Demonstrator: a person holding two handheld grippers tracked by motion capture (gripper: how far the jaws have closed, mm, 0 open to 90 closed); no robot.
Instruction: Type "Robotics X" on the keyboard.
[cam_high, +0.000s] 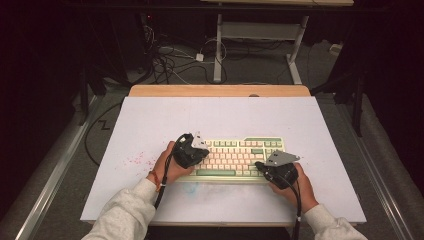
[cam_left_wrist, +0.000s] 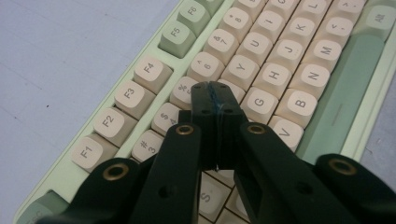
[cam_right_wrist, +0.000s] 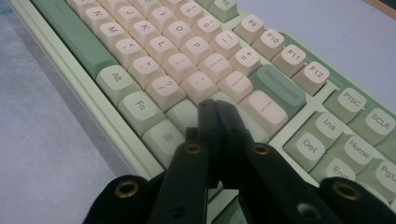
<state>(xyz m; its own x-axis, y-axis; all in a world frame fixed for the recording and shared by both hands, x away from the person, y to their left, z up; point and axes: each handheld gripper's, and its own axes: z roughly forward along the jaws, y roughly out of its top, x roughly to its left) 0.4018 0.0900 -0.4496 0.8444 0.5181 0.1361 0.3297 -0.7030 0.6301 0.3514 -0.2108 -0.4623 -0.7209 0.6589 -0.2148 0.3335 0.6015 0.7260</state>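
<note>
A green and cream keyboard (cam_high: 235, 157) lies on the white table top (cam_high: 225, 120), near the front edge. My left gripper (cam_high: 200, 151) hangs over its left end, jaws shut with nothing between them. In the left gripper view the closed tips of the left gripper (cam_left_wrist: 215, 88) sit just above the keys near the R and 5 keys of the keyboard (cam_left_wrist: 261, 70). My right gripper (cam_high: 265, 167) is over the keyboard's lower right part, also shut and empty. In the right gripper view the tips of the right gripper (cam_right_wrist: 215, 106) hover by the green keys right of the keyboard's (cam_right_wrist: 177, 60) Fn key.
Pink specks (cam_high: 135, 161) mark the table left of the keyboard. A wooden strip (cam_high: 220, 90) runs along the table's far edge. Beyond it are cables (cam_high: 170, 60) on the floor and the legs of another table (cam_high: 217, 45).
</note>
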